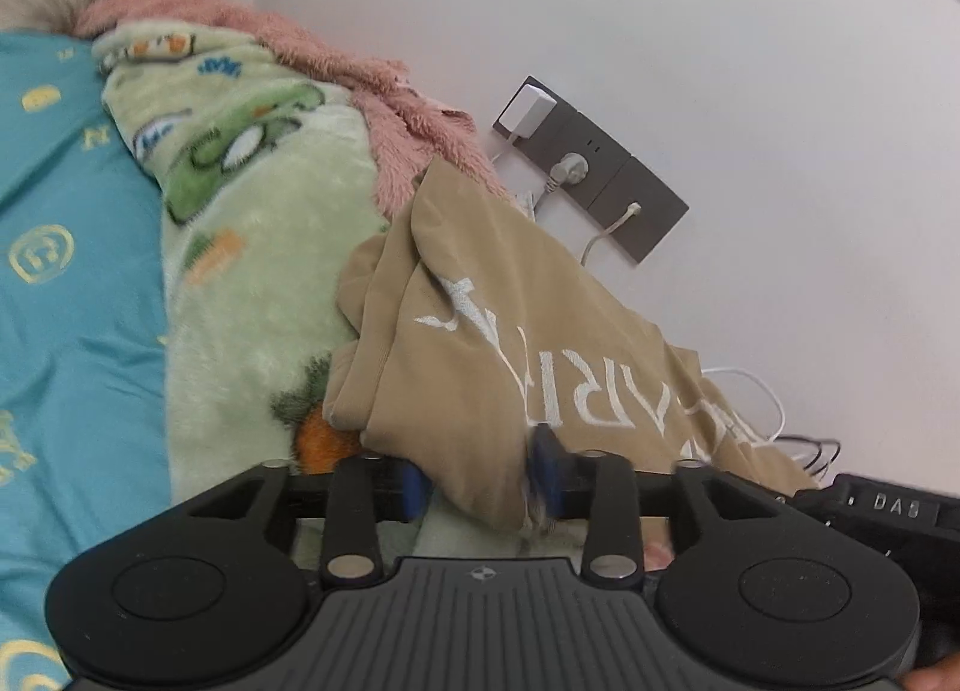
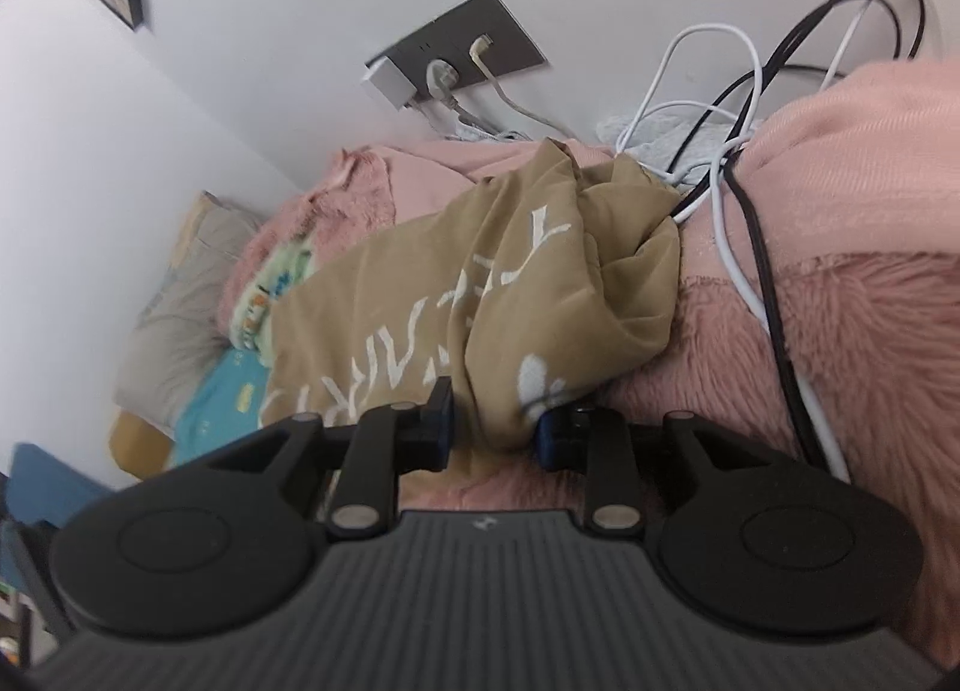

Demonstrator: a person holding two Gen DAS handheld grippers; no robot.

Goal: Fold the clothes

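A tan garment with white lettering point(image 1: 510, 331) hangs bunched in front of the wall in the left wrist view. My left gripper point(image 1: 480, 487) holds a fold of it between its blue pads, jaws a hand's width apart with cloth filling the gap. In the right wrist view the same tan garment point(image 2: 480, 295) drapes over pink bedding. My right gripper point(image 2: 495, 427) has a thick bunch of the cloth between its pads. The other gripper's black body point(image 1: 888, 511) shows at the lower right of the left wrist view.
A green cartoon blanket point(image 1: 240, 241) and a blue printed sheet point(image 1: 66, 271) lie on the left. A fluffy pink blanket point(image 2: 840, 331) covers the bed. A grey wall socket panel point(image 1: 594, 168) holds plugs; white and black cables point(image 2: 750, 162) trail over the bedding. A grey pillow point(image 2: 174, 307) lies at the wall.
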